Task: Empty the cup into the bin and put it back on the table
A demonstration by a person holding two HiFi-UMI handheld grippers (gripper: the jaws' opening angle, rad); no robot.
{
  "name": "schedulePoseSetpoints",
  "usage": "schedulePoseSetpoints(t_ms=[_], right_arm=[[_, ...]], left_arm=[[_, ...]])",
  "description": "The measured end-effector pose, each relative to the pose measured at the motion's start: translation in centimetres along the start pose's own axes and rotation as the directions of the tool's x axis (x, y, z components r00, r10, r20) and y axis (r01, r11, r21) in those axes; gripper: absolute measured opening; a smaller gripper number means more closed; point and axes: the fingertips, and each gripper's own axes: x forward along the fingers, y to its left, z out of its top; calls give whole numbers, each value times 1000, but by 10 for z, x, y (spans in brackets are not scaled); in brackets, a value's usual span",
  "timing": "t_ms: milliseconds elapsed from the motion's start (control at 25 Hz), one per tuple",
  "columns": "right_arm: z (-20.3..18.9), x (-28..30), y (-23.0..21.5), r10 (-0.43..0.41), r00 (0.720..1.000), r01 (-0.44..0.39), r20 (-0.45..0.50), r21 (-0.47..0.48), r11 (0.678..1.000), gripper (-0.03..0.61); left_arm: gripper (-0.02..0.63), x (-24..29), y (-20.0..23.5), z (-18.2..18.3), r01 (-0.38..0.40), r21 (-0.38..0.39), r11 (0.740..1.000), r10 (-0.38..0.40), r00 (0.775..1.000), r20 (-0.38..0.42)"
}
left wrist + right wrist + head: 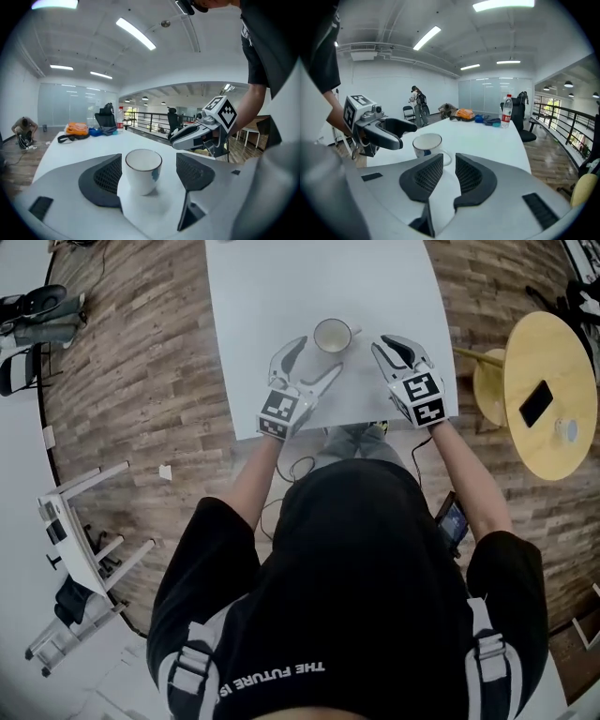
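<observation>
A white cup [332, 336] with a dark rim stands upright on the white table [281, 287], near its front edge. My left gripper [317, 358] is open, and the cup [143, 170] stands on the table between and just ahead of its fingers [105, 176], touching neither. The right gripper [384, 345] hovers just to the right of the cup [427, 145]. Its jaws are only narrowly open and hold nothing. The cup's handle points toward the right gripper. No bin shows in any view.
A round yellow side table [548, 395] with a phone [535, 402] stands at the right. A folded white frame [80, 540] lies on the wooden floor at the left. An orange bag [77, 128] and a water bottle [506, 111] sit at the table's far end.
</observation>
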Motion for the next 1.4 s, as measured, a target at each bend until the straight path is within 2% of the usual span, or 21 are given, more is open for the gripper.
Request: schedulePoseSetpoints(t_ms=[120, 200, 240, 280, 320, 400, 680, 1040, 1400], right_arm=[[49, -32, 9, -33, 991, 36, 130, -20, 999, 77], [83, -50, 15, -37, 974, 45, 223, -30, 999, 74], [101, -55, 16, -40, 963, 52, 267, -35, 998, 52], [116, -59, 17, -43, 952, 55, 303, -33, 998, 26], [125, -64, 21, -43, 946, 52, 322, -19, 998, 17], [127, -74, 36, -41, 946, 37, 320, 19, 999, 17], [133, -84, 55, -38, 944, 27, 329, 37, 999, 17], [128, -84, 53, -46, 948, 29, 315, 56, 998, 17], [123, -83, 49, -58, 951, 40, 302, 66, 997, 17]], left_arm=[[356, -36, 1, 31, -99, 18, 995, 98, 993, 70], [350, -55, 5, 58, -176, 26, 984, 172, 977, 123], [228, -63, 10, 73, -217, 11, 976, 213, 965, 154], [20, -68, 14, 86, -245, -19, 969, 244, 953, 179], [20, -73, 11, 94, -248, -55, 967, 254, 948, 191], [20, -81, -5, 98, -224, -115, 968, 243, 952, 187], [20, -97, -16, 118, -252, -198, 947, 294, 929, 224], [20, -91, -14, 127, -245, -182, 952, 284, 931, 231], [20, -84, -23, 125, -216, -161, 963, 248, 945, 214]])
